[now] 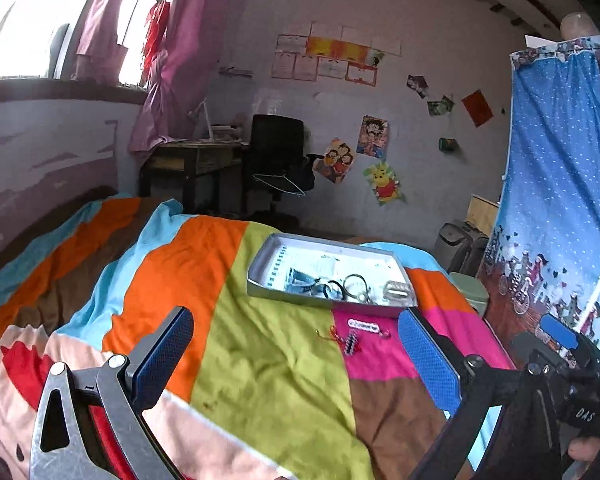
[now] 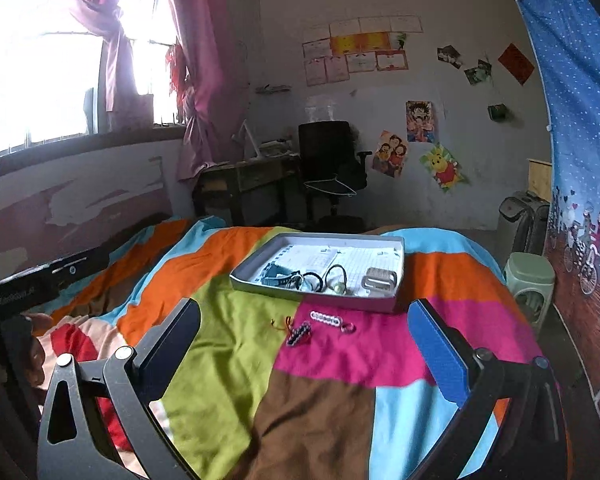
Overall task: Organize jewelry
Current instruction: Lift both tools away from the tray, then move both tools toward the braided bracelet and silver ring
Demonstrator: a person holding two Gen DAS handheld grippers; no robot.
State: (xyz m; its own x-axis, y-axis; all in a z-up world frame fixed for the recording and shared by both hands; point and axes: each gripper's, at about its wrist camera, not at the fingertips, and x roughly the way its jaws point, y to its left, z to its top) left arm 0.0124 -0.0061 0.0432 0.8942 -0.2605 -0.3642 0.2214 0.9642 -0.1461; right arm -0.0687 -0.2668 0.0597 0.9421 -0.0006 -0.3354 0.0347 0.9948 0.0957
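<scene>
A bed covered by a patchwork blanket (image 2: pixel 228 360) of orange, lime, pink, brown and sky-blue fabric fills the near half of both views. On its far part sits a shallow grey rectangular tray (image 2: pixel 260 258) lined with white printed paper. Inside the tray, from left to right, lie a blue-grey watch strap (image 2: pixel 278 277), two black rings or hair ties (image 2: pixel 334 274) overlapping each other, and a small silver rectangular case (image 2: pixel 380 281) in the right near corner.

Just near the tray, on the pink patch, rest a white beaded bar-shaped bracelet (image 2: pixel 326 317) with a pink loop at its right end, a dark striped beaded piece (image 2: pixel 299 334), and a thin red cord (image 2: pixel 281 323) reaching onto the lime patch.

The left gripper (image 1: pixel 296 354) and right gripper (image 2: pixel 304 344) both hover above the blanket near these pieces, fingers spread wide and holding nothing.
</scene>
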